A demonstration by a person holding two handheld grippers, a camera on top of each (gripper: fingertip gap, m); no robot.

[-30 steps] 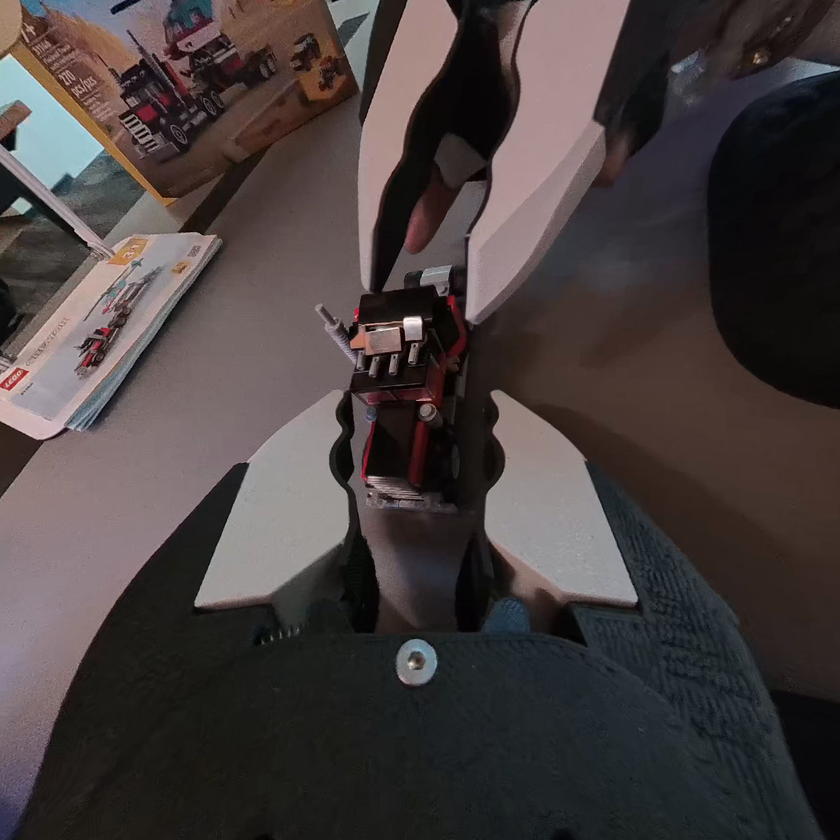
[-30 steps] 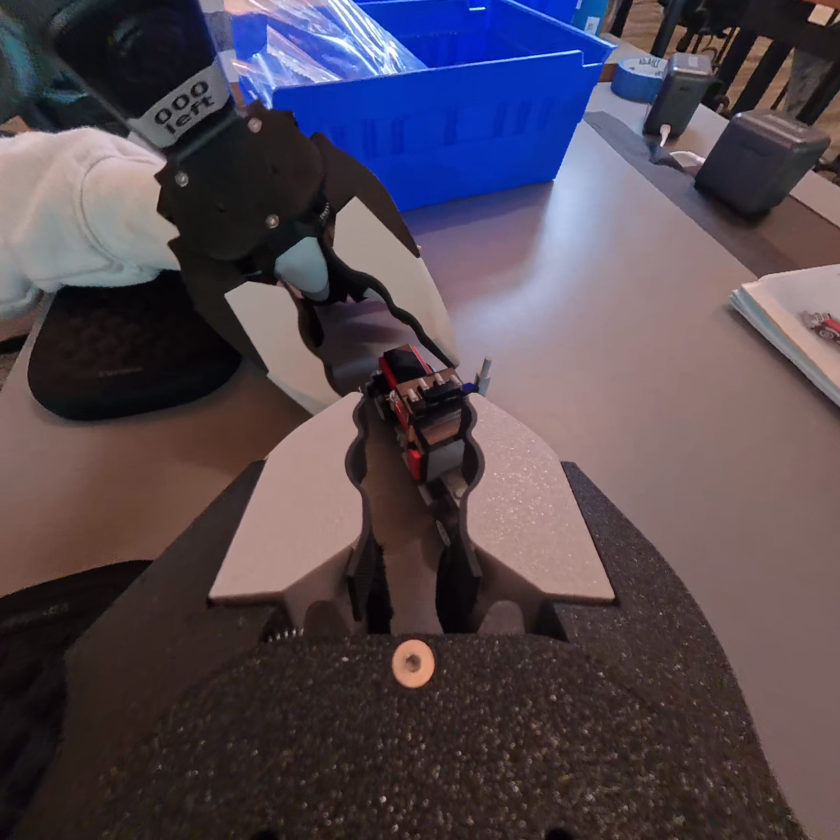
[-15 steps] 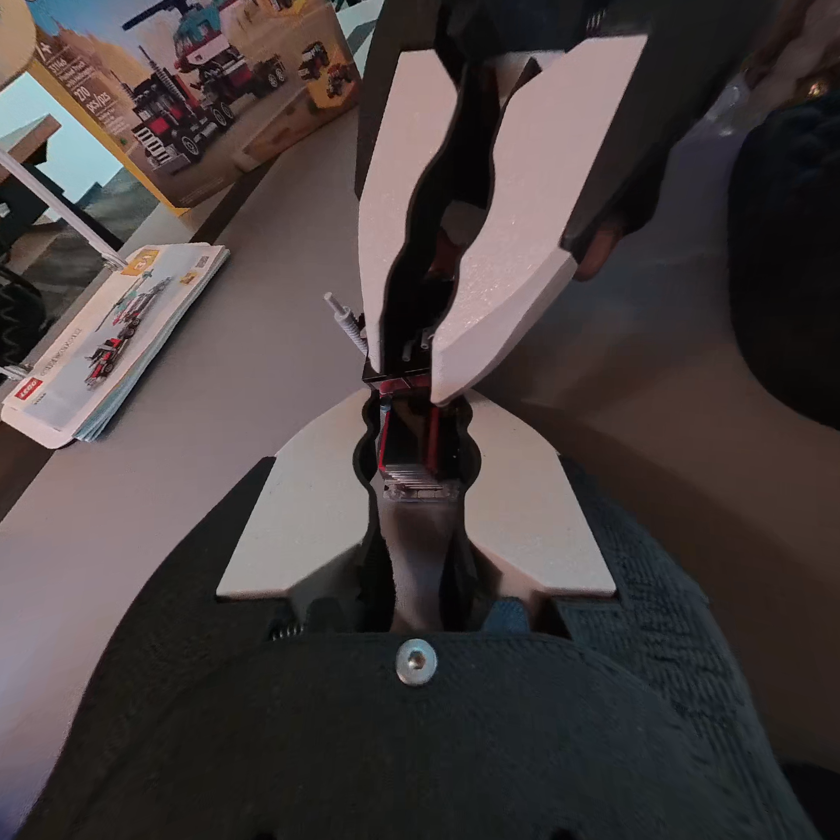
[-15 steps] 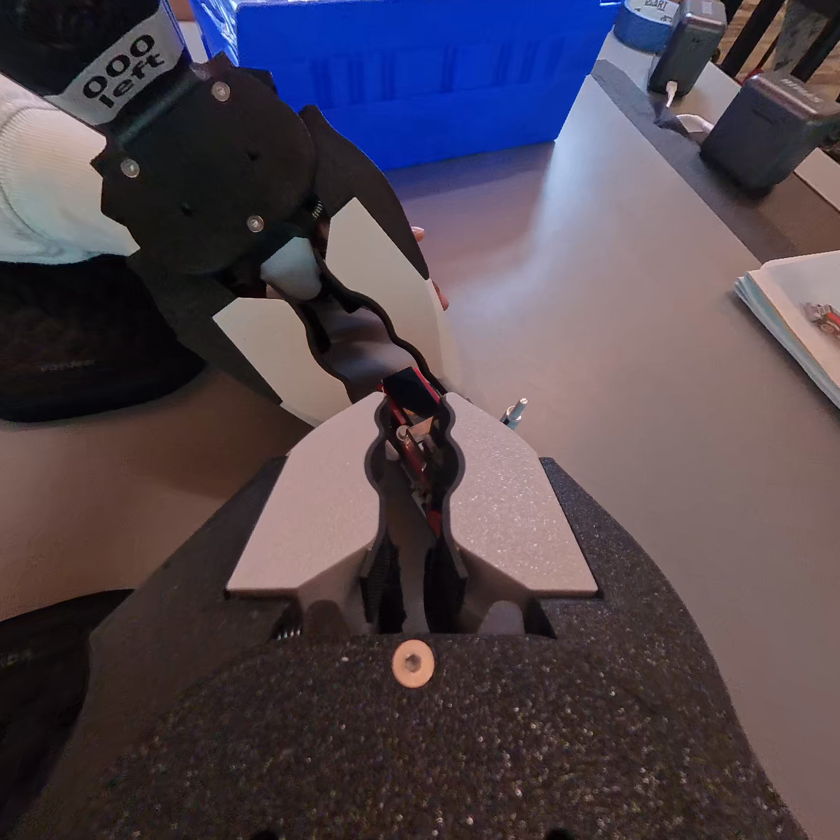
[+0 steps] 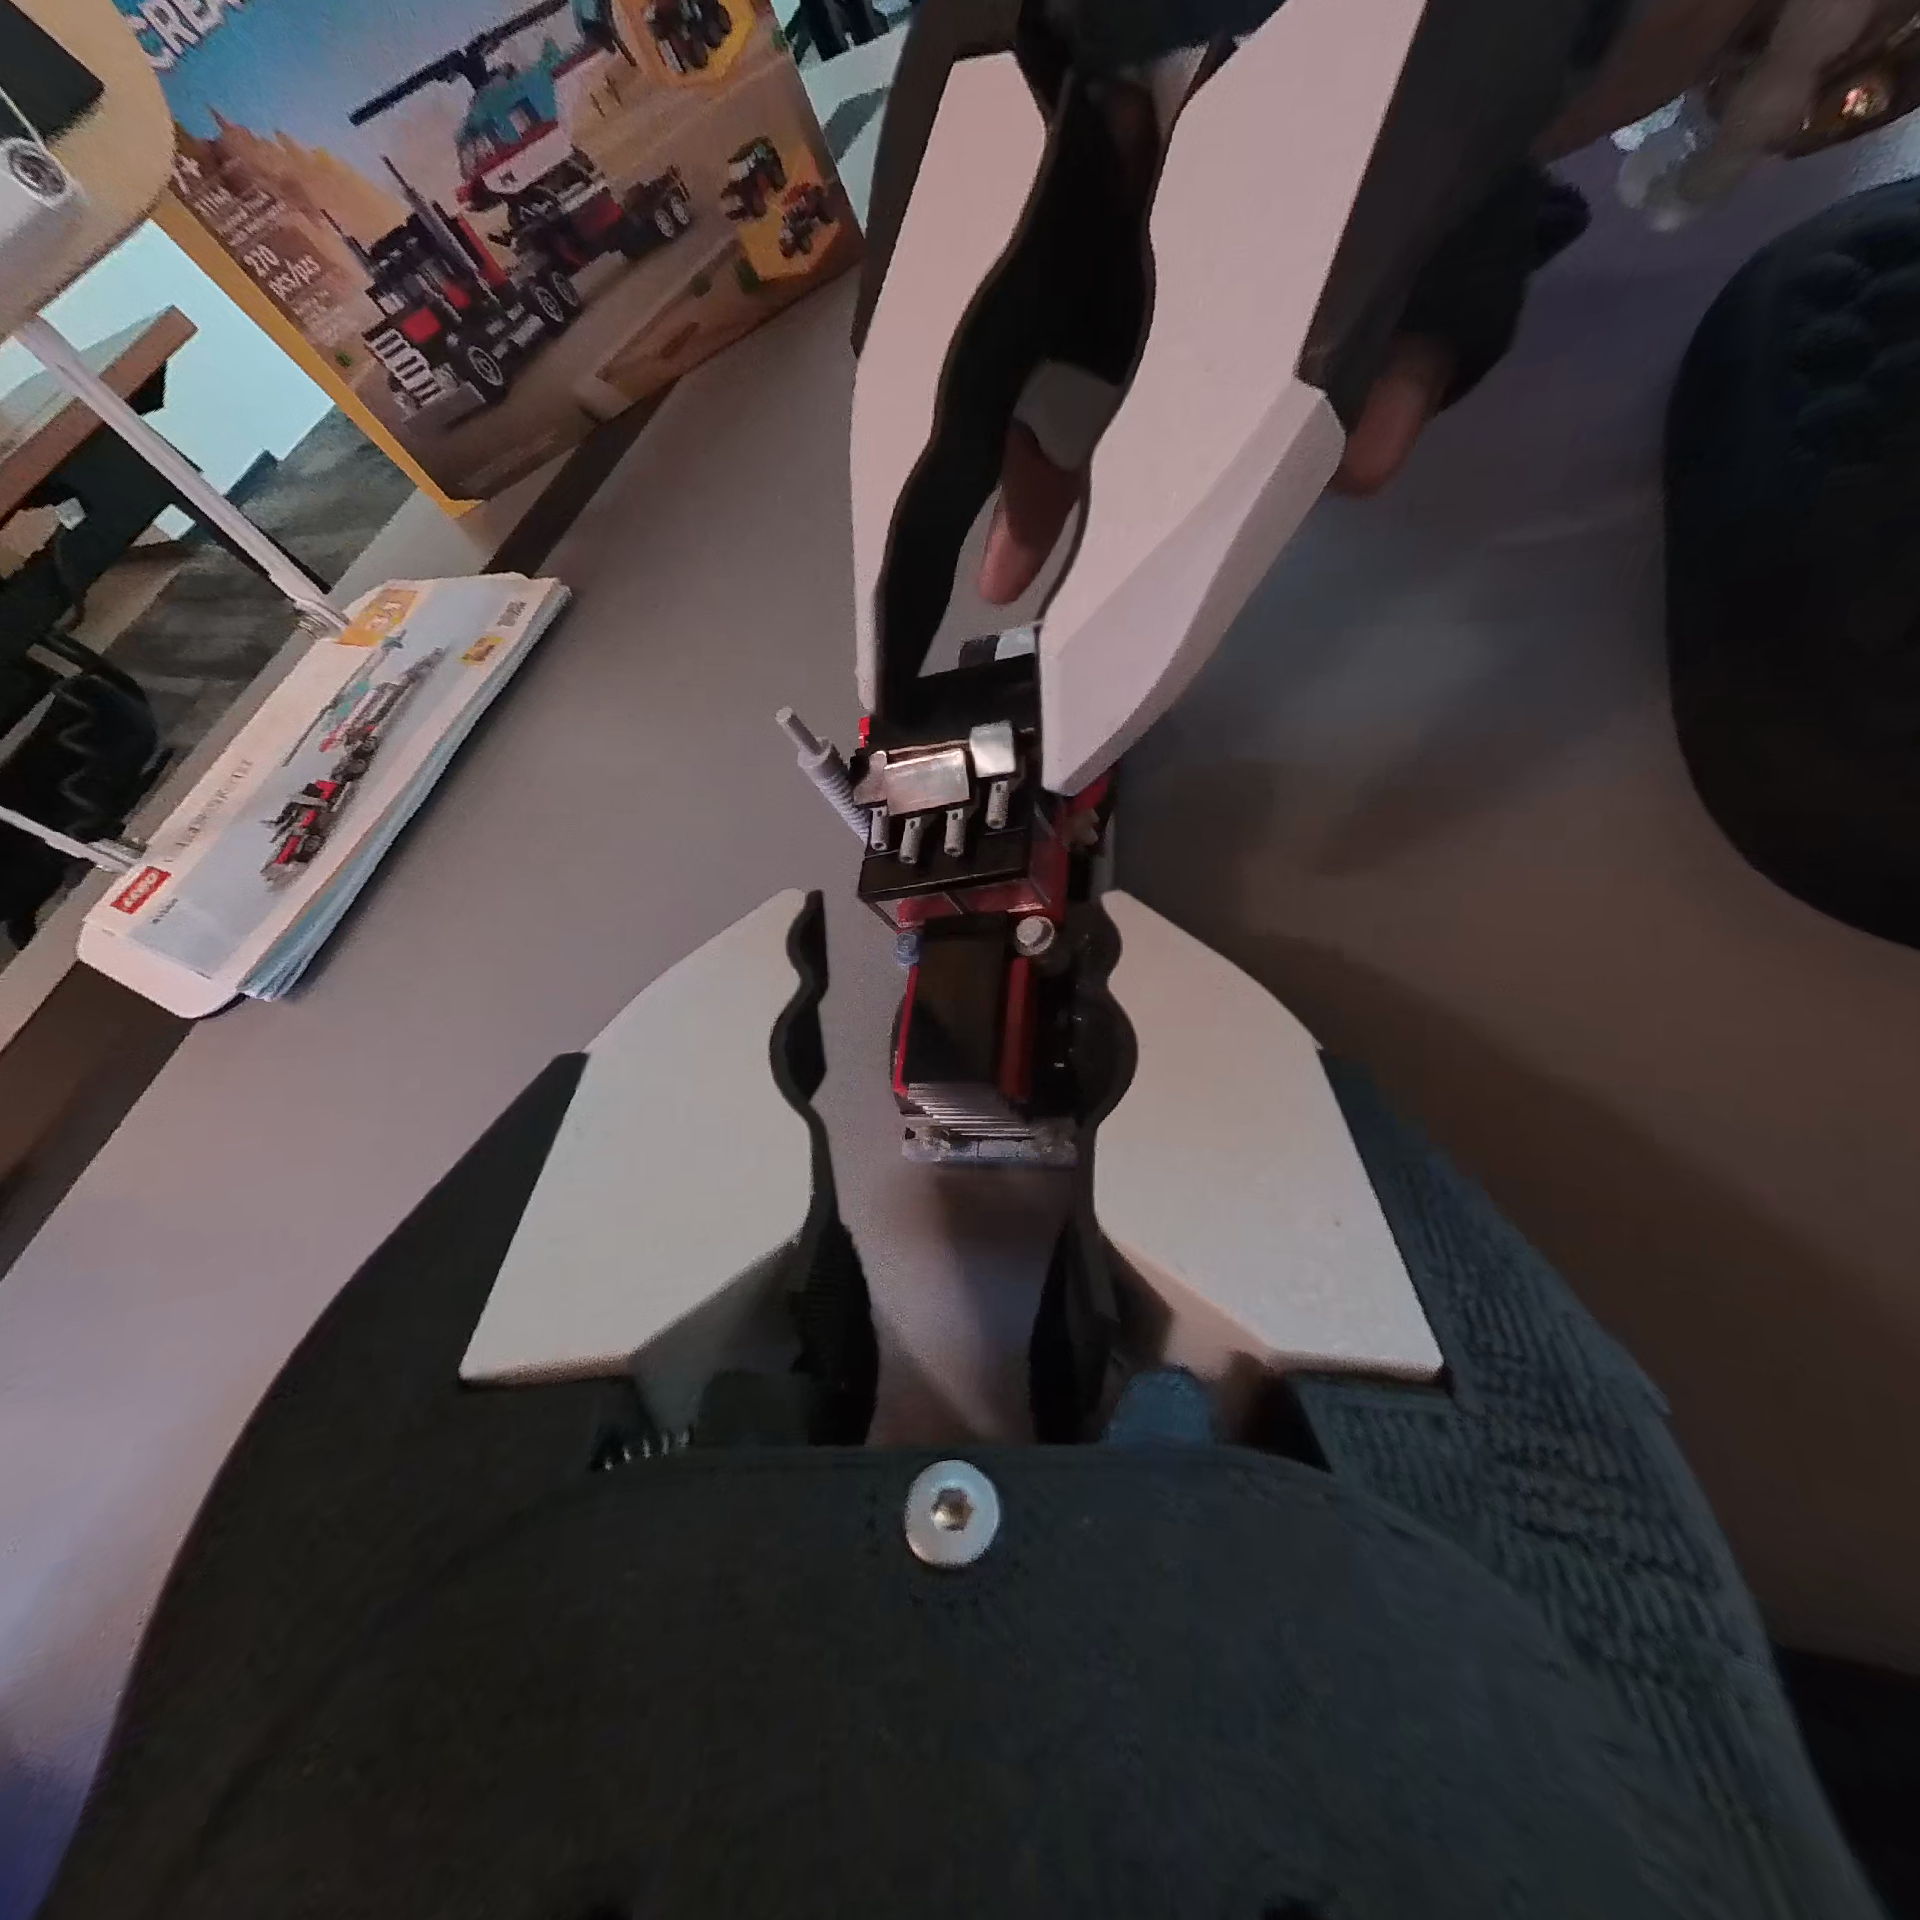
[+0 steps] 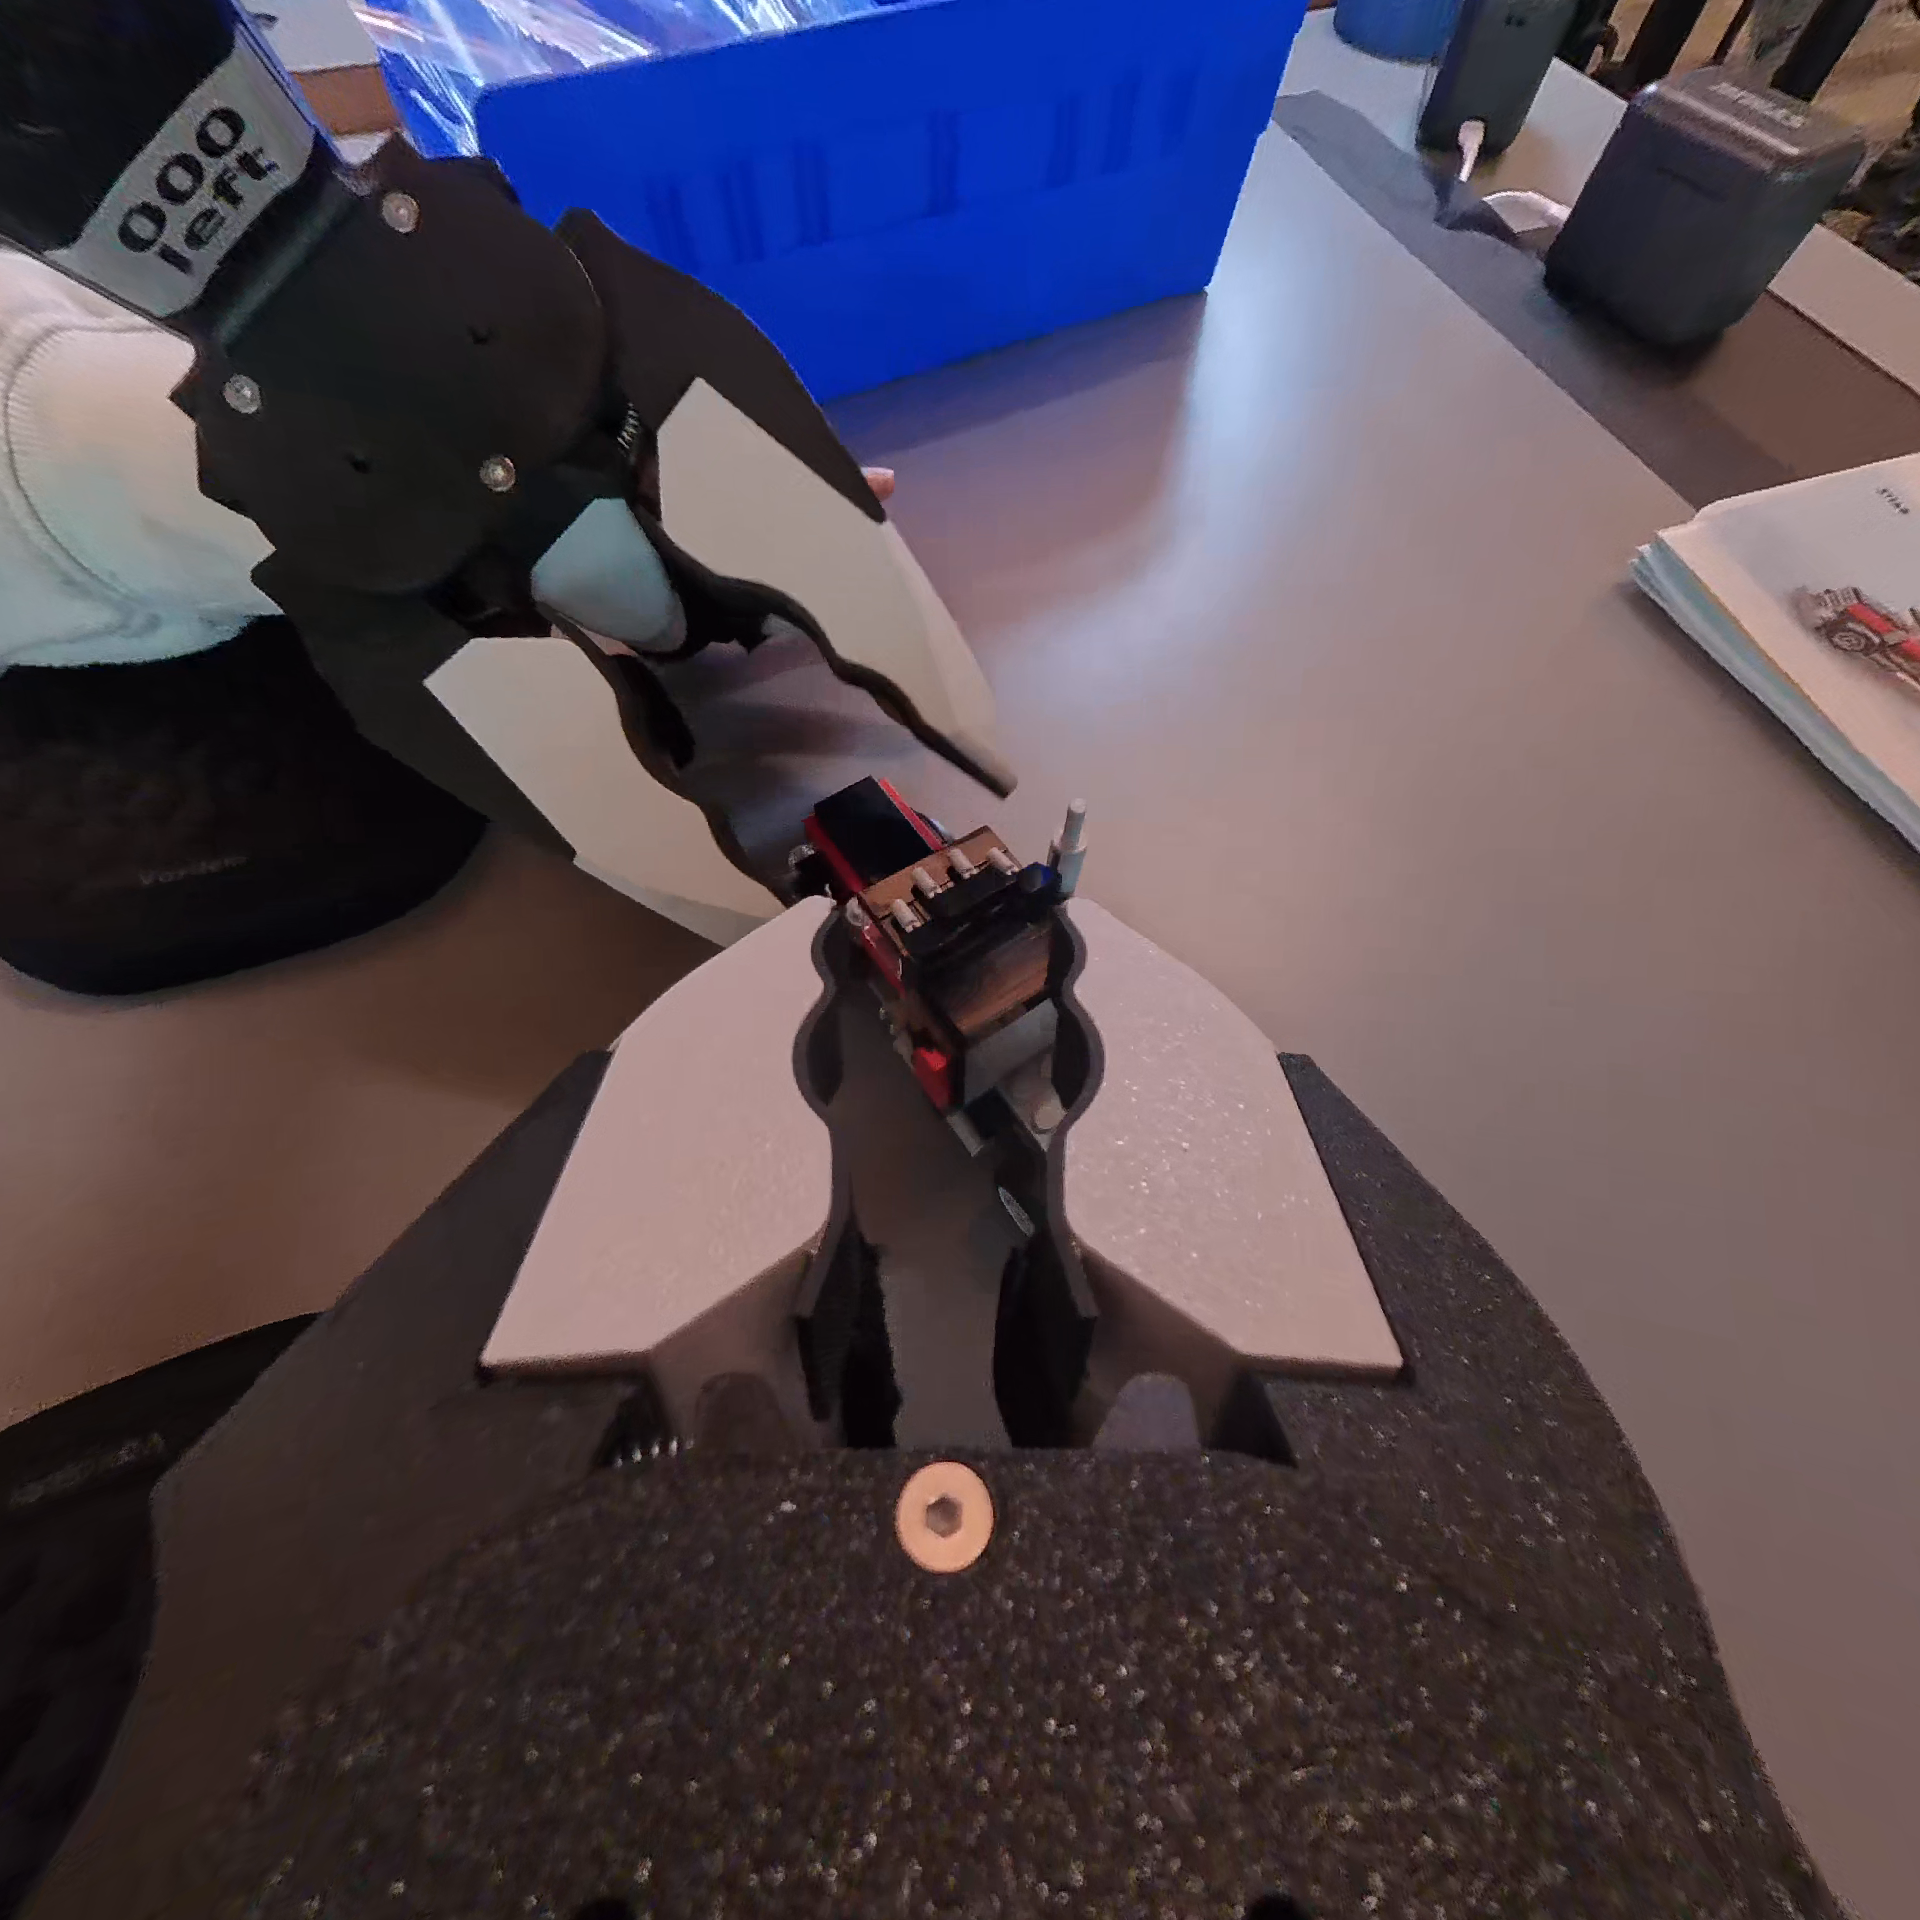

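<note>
Toy truck: a small black-and-red brick-built truck [image 5: 966,883] with grey roof pipes and a grey upright stack is seen on the grey tabletop [image 5: 623,831], between the two tongs that face each other.
Left gripper: the left gripper [image 5: 961,914] is held apart around the truck's hood; a clear strip of table is seen between its left finger [image 5: 727,1039] and the hood, while the other finger lies close along the wheel side.
Right gripper: the right gripper [image 6: 951,914] is set around the cab [image 6: 956,935]; its right finger is seen against the cab, but whether the left one presses cannot be told.
Hand: a fingertip [image 5: 1023,509] is seen behind the right gripper's fingers.
Surroundings: a printed instruction booklet [image 5: 312,790] lies near the table edge, a picture-covered cardboard box [image 5: 540,239] stands beyond it, and a blue plastic crate [image 6: 883,197] and a dark grey case [image 6: 1694,197] are well apart from the truck.
</note>
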